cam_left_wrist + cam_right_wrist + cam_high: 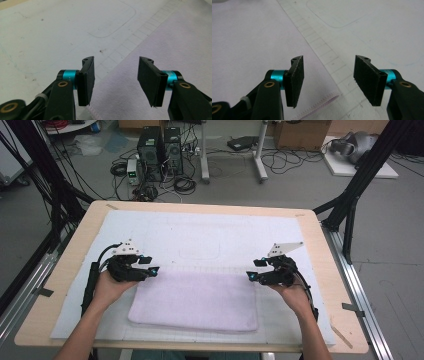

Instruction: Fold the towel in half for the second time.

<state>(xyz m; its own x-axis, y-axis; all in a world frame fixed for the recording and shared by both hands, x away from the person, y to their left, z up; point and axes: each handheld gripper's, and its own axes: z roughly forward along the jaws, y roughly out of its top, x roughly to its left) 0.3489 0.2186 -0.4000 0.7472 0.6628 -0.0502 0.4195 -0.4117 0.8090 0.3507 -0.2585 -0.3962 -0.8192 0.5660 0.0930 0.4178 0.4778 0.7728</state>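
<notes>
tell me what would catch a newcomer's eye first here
Probably the pale lilac towel, lying flat on the white mat at the near side of the table. Next, the left gripper and right gripper, each hovering with jaws open at one of the towel's far corners. Behind the table, computer towers and tangled cables sit on the floor.

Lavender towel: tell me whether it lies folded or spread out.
Cannot tell for sure. The lavender towel lies flat as a neat rectangle on the white mat, its edges look thick and rounded, hinting at folded layers.
</notes>
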